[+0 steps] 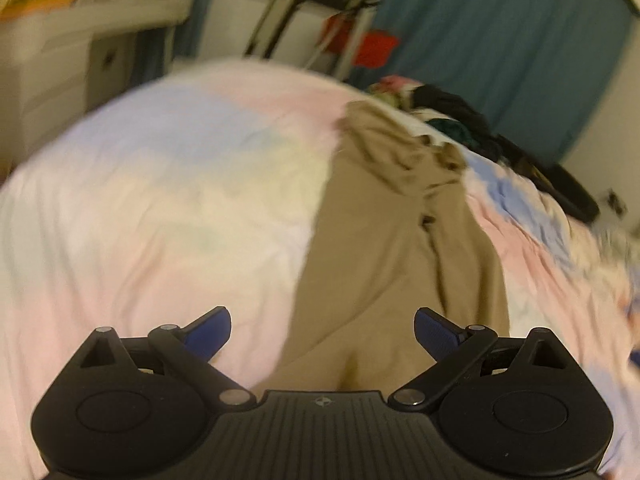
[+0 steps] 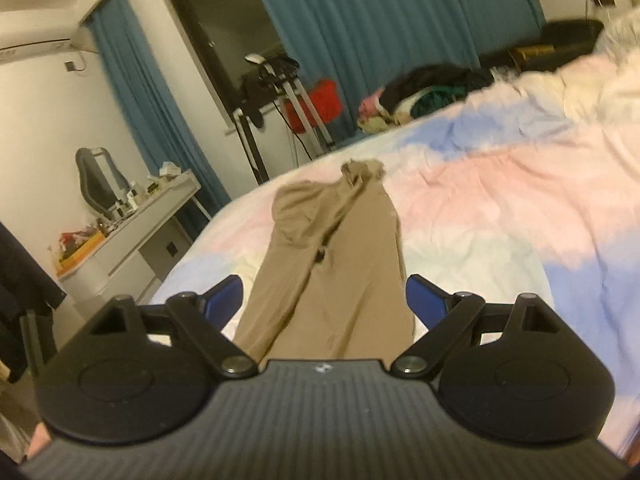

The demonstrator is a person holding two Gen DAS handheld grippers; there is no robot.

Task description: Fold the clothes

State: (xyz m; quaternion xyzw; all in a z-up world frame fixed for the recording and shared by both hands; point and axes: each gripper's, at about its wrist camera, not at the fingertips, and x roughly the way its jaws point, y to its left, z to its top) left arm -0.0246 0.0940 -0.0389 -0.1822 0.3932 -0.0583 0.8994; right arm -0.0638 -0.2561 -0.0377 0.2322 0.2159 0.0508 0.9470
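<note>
so right now both grippers are hovering over the near end of the tan trousers (image 2: 332, 264), which are lying lengthwise on the pastel duvet (image 2: 500, 200), legs pointing at the cameras and the waistband bunched up at the far end. the right gripper (image 2: 325, 300) is standing wide with nothing between its pads, just looking straight down the legs. the left gripper (image 1: 322, 334) is also spread wide and empty, sitting over the left edge of the same trousers (image 1: 384, 248), and its view is smearing a lot.

what i'm worrying about: the two legs are overlapping unevenly and there's a twisted ridge running up the middle, so grabbing the hems as they are is probably baking that twist into the fold. the duvet is soft and rumpled too, so a low pinch is likely catching bedding along with the trouser fabric. further back, the crumpled waistband is probably dragging instead of lifting clean, and the pile of dark clothes (image 2: 432, 84) at the far edge of the bed is sitting close enough to get swept.
</note>
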